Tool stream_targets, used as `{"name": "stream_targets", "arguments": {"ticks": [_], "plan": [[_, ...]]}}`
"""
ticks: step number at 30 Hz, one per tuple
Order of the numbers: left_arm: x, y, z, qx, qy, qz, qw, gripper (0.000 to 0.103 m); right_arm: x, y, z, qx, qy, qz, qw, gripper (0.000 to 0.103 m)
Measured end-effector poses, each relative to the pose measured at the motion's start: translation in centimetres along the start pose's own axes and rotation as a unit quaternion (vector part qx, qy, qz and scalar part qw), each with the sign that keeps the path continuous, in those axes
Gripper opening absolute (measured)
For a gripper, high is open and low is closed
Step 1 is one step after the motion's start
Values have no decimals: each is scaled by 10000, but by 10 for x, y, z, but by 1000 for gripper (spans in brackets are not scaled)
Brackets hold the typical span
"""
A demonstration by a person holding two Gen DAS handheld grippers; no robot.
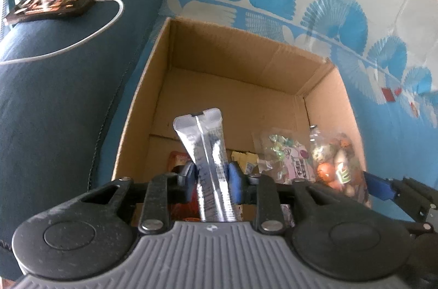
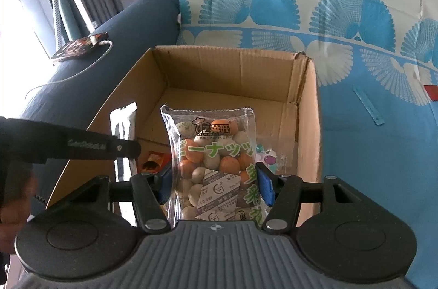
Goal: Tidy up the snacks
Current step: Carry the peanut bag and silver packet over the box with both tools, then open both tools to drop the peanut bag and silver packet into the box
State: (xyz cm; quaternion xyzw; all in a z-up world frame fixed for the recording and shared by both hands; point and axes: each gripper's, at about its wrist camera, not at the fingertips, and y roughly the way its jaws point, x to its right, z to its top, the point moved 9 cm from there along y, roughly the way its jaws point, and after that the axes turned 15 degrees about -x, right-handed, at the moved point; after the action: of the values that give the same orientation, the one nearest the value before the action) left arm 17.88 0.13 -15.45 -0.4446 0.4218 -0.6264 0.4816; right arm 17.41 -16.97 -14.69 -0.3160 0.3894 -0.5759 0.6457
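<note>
An open cardboard box (image 1: 241,61) stands on a blue patterned sheet; it also shows in the right wrist view (image 2: 309,124). My left gripper (image 1: 212,176) is shut on a silver snack bar (image 1: 204,141), held upright over the box's near side. My right gripper (image 2: 216,182) is shut on a clear bag of coated peanuts (image 2: 216,152), held over the box; the bag also shows in the left wrist view (image 1: 336,160). Inside the box lie a candy bag (image 1: 284,155), yellow sachets (image 1: 245,160) and an orange packet (image 2: 153,161).
A dark blue sofa arm (image 1: 68,86) lies left of the box, with a phone (image 1: 54,3) and white cable (image 1: 90,35) on it. A blue strip (image 2: 368,108) and red wrappers (image 1: 391,93) lie on the sheet at the right.
</note>
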Motion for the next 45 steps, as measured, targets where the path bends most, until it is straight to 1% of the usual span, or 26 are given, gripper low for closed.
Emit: {"name": "stream_targets", "arguments": {"ticks": [2, 3, 4, 5, 7, 9, 13, 16, 20, 26, 30, 36, 45], "plan": [[-5, -7, 0, 94, -163, -5, 9998, 102, 2, -4, 3, 114, 79, 0, 9999, 71], [-8, -12, -1, 220, -272, 40, 9994, 103, 3, -8, 4, 166, 108, -17, 9998, 80], [-11, -18, -2, 368, -331, 90, 9987, 103, 4, -11, 5, 201, 121, -23, 9997, 87], [-13, -21, -3, 387, -296, 149, 9987, 103, 4, -15, 6, 258, 127, -16, 9996, 87], [-15, -24, -10, 281, -245, 254, 9990, 103, 3, -22, 5, 277, 61, 17, 9996, 87], [-16, -29, -19, 230, -284, 234, 9991, 103, 1, -28, -1, 230, 14, 37, 9997, 87], [-18, -42, -40, 194, -334, 285, 9988, 103, -8, -40, -20, 75, -102, 92, 9999, 87], [-22, -53, -57, 245, -408, 415, 9980, 103, -15, -51, -35, 9, -214, 38, 9998, 87], [-16, -67, -74, 274, -371, 435, 9980, 103, -22, -66, -51, 30, -285, -29, 9996, 87], [-8, -90, -89, 458, -292, 444, 9975, 103, -33, -89, -65, 229, -375, -53, 9990, 87], [-4, -109, -97, 654, -247, 473, 9964, 103, -39, -106, -71, 422, -456, -83, 9980, 87], [4, -133, -108, 908, -249, 469, 9945, 103, -43, -131, -78, 692, -496, -133, 9963, 88], [17, -160, -126, 1219, -91, 491, 9913, 103, -45, -158, -96, 982, -519, -143, 9937, 90]]}}
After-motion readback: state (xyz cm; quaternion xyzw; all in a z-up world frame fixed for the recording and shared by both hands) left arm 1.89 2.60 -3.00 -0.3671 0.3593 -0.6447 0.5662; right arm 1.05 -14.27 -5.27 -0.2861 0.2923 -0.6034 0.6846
